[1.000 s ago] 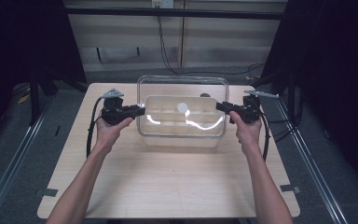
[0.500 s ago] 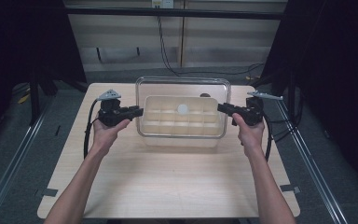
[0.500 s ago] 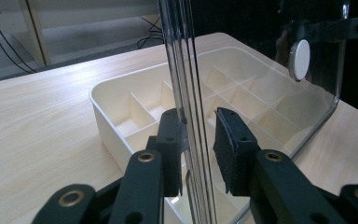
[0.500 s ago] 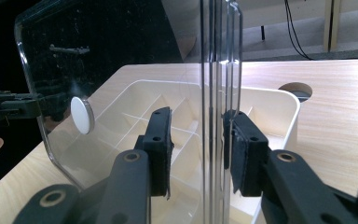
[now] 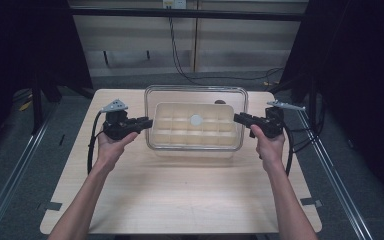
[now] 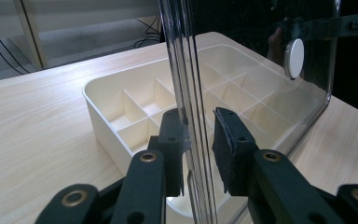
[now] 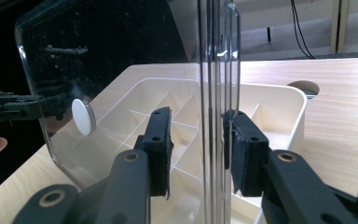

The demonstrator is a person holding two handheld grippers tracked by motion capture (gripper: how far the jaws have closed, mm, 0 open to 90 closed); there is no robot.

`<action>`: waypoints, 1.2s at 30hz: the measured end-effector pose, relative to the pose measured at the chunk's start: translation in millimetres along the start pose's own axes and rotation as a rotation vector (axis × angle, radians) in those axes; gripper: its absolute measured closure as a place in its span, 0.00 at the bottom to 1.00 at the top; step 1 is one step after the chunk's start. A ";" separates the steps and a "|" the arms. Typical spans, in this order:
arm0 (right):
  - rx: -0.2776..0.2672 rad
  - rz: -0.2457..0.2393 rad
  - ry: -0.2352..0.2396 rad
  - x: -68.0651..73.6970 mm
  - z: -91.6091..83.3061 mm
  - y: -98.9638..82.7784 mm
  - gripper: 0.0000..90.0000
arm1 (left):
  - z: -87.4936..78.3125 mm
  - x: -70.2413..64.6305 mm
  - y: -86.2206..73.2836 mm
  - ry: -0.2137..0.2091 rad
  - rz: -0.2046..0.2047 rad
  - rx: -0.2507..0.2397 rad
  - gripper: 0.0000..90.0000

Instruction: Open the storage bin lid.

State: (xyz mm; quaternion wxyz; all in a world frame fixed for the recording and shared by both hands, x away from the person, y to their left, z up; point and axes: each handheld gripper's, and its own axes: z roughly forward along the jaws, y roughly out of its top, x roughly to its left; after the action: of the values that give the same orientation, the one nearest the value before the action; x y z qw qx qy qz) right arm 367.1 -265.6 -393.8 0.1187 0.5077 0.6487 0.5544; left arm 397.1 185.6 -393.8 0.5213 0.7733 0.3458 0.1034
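A clear plastic lid [image 5: 195, 93] with a white round knob [image 5: 196, 120] hangs tilted up on edge over a cream divided box [image 5: 180, 134] at the back middle of the table. My left gripper [image 5: 149, 121] is shut on the lid's left short edge, and my right gripper [image 5: 237, 118] is shut on its right short edge. In the left gripper view the lid's rim [image 6: 193, 93] stands between the jaws of the left gripper [image 6: 198, 140]. In the right gripper view the rim [image 7: 216, 84] runs between the jaws of the right gripper [image 7: 196, 135]. The box [image 6: 121, 107] is empty.
The wooden table [image 5: 180, 190] has bare room in front of the box and at both sides. A round cable hole [image 7: 303, 87] sits in the tabletop behind the box. Dark curtains and metal rails flank the table.
The lid has tipped a little, and the bright glare on it from a second ago is gone. Both hands have stayed almost in place.
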 end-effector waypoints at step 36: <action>-0.010 -0.030 0.055 20.3 -15.6 -16.2 0.72 | -29.8 -13.9 -12.2 0.000 0.003 -0.007 0.84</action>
State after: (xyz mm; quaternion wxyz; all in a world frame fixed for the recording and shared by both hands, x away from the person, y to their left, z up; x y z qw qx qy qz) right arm 338.1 -256.9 -393.6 0.1118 0.4816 0.6565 0.5697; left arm 366.0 201.2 -388.7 0.5236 0.7722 0.3441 0.1055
